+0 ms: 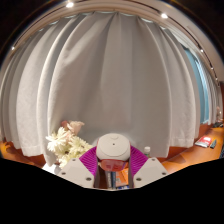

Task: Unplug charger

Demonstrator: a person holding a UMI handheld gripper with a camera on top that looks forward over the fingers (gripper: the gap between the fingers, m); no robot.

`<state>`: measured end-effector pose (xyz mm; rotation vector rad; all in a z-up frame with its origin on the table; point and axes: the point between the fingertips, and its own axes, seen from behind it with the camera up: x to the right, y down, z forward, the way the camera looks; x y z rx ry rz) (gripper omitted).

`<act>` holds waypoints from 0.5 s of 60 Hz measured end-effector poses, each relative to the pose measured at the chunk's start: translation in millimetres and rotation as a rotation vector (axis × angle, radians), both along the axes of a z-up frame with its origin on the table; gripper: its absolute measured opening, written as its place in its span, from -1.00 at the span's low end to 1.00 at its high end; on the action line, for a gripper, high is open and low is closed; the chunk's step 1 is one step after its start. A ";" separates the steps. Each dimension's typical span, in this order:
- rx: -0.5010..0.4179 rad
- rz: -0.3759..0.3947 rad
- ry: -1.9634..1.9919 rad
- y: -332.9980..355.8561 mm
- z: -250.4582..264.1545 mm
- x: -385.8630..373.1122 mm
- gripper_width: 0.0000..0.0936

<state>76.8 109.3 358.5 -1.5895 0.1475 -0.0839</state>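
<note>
A white charger [113,147] with a rounded top sits between my gripper's [113,160] two magenta pads [90,158], and both pads press against its sides. It is held up in front of the curtain, with no socket in view around it. Beneath the charger, between the fingers, I see a reddish-orange patch and a dark narrow part; I cannot tell what they are. No cable shows.
Pale grey curtains [110,70] fill the view beyond the fingers. A bunch of white flowers [66,143] stands just left of the fingers. A wooden surface [190,152] runs along the right, with a red and white item [205,141] on it.
</note>
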 end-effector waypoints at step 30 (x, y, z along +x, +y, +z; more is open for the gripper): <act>-0.489 -0.225 -0.257 -33.7 -225.9 256.9 -0.13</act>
